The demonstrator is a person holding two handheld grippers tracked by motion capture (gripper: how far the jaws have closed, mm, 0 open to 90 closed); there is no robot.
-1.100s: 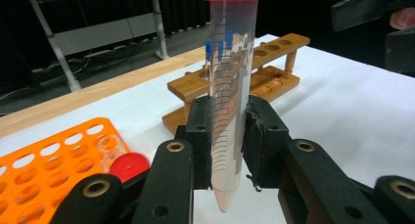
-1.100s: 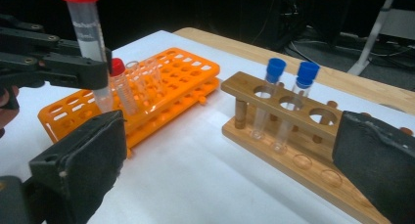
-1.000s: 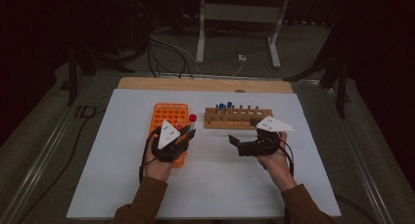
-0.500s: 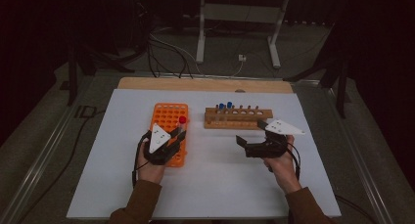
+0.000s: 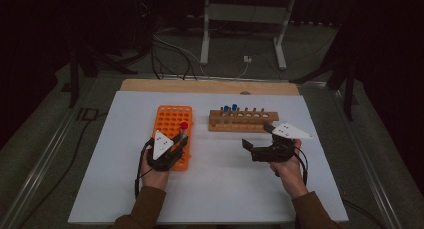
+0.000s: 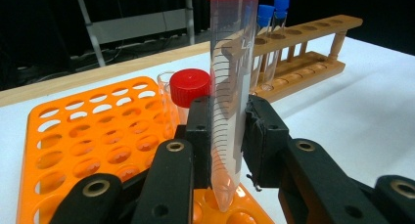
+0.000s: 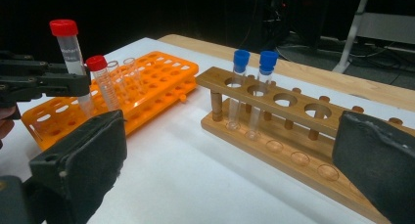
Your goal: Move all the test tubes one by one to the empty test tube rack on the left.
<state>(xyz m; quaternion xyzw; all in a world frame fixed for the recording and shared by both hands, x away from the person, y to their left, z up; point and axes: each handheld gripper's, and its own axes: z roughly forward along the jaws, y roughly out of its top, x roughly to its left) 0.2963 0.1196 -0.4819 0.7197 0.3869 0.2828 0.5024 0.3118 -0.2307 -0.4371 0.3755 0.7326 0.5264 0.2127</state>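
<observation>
Looking at where things stand, the left gripper (image 6: 227,136) has its jaws clamped on a red-capped tube (image 6: 230,87), held upright with its pointed tip right at a hole near the front edge of the orange rack (image 6: 88,136). From the high view the tube (image 5: 183,131) sits over the rack's right side (image 5: 170,120), so I'd say it's about to go in but isn't seated yet.

What looks done so far: one other red-capped tube (image 7: 103,82) already stands in the orange rack, with a couple of clear uncapped ones (image 7: 129,70) behind it. Over on the wooden rack (image 7: 293,131) there are two blue-capped tubes (image 7: 254,87) in the holes at one end, and the rest of its holes are empty.

The right gripper (image 5: 265,145) is hanging just above the tabletop (image 5: 225,189) in front of the wooden rack, jaws spread wide with nothing between them.

My guess at what's left: lower this tube fully into its hole, let go, then maybe deal with the blue ones. Can't tell whether those are meant to move at all, though.
</observation>
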